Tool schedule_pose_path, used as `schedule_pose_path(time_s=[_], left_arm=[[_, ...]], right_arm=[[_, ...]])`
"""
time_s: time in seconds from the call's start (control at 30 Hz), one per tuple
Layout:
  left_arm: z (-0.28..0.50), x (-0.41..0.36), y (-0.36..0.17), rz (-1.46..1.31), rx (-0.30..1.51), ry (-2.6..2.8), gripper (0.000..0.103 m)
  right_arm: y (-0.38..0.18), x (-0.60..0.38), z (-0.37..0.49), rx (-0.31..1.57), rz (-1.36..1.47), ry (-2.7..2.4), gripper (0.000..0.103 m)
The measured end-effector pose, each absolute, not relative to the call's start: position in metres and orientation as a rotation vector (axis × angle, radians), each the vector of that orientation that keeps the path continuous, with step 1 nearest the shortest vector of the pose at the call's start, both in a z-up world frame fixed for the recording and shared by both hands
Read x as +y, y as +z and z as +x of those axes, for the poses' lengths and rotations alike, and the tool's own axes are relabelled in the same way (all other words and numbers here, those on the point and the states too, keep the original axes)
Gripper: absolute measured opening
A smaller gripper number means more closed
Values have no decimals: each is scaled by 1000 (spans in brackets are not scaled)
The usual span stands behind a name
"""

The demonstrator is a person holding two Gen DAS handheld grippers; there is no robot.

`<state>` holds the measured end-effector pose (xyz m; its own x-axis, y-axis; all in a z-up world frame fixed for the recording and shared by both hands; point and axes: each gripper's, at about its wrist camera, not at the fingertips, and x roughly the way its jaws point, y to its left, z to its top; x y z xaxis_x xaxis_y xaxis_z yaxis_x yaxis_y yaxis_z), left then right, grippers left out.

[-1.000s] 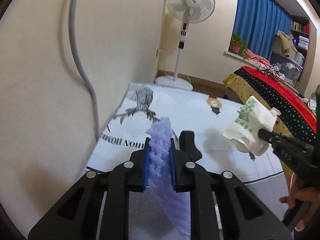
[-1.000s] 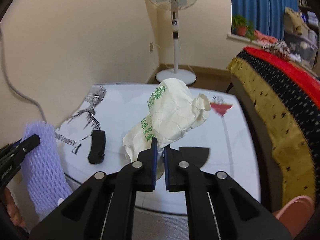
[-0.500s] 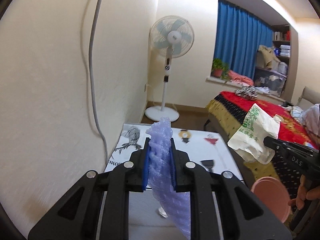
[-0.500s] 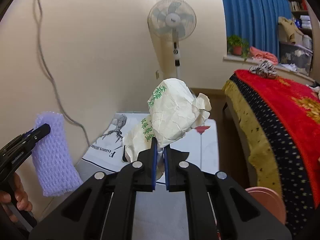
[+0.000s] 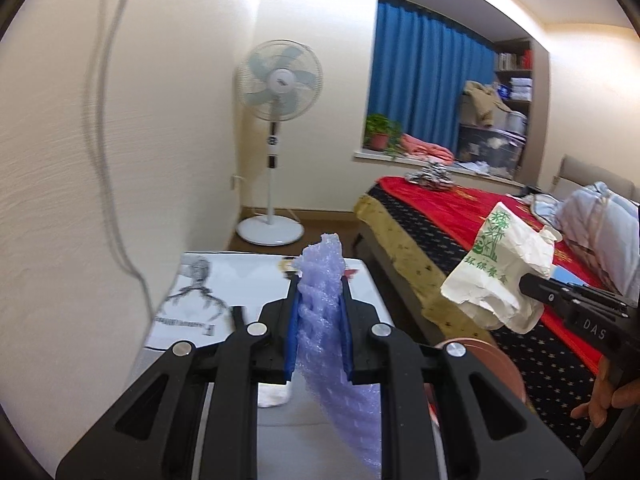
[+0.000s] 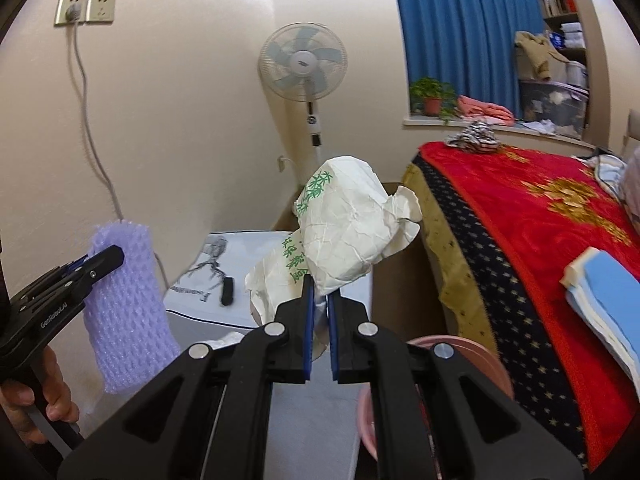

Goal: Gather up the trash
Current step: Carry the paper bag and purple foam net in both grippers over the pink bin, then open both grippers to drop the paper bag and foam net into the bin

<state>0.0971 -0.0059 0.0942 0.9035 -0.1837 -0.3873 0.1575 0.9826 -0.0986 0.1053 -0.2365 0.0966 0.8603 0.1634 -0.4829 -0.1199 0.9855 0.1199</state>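
Note:
My left gripper (image 5: 320,300) is shut on a purple foam net sleeve (image 5: 324,320), which sticks up above the pads and hangs down below them. The right wrist view shows the same sleeve (image 6: 128,312) at the left, pinched by the left gripper (image 6: 114,256). My right gripper (image 6: 318,304) is shut on a crumpled white paper bag with green print (image 6: 344,232). In the left wrist view that bag (image 5: 500,272) hangs at the right from the right gripper (image 5: 524,280). A pink bin (image 6: 480,356) sits low, just below and right of both grippers.
A white table with printed drawings (image 6: 256,256) stands against the wall, with a small black object (image 6: 227,292) on it. A bed with a red and black cover (image 6: 528,216) fills the right. A standing fan (image 5: 278,92) is in the corner. A grey cable (image 6: 88,120) runs down the wall.
Both grippers rose and drew back from the table, each keeping its item. The table now looks smaller and lower, and the pink bin has come into view below.

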Motion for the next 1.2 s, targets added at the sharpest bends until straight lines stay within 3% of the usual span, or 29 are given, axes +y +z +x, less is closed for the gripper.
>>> schedule_pose_path(time_s=[0.63,0.93,0.97,1.0,1.03,1.1,1.13,1.2], left_arm=[[168,-188,16,24,535,-424,18],[187,-230,-23,32,589,-481,20],[188,-232,-27,37,595,-481,21],[189,-235,-32,47,606,-473,27],[190,-237,-35,57,614,-452,47],[193,-238,-41,84,626,-381,80],[192,-237,-39,84,617,-363,84],[193,-232,-39,84,613,-336,93]], right_arm=[[13,-347,114,668,79,-33,7],[-25,-377,119,777,83,-71,7],[-27,-379,120,784,87,-76,11],[-30,-381,122,795,96,-83,11],[-32,-381,123,804,105,-90,13],[-34,-381,124,822,99,-109,35],[-35,-381,123,820,89,-123,52],[-32,-378,121,801,67,-136,60]])
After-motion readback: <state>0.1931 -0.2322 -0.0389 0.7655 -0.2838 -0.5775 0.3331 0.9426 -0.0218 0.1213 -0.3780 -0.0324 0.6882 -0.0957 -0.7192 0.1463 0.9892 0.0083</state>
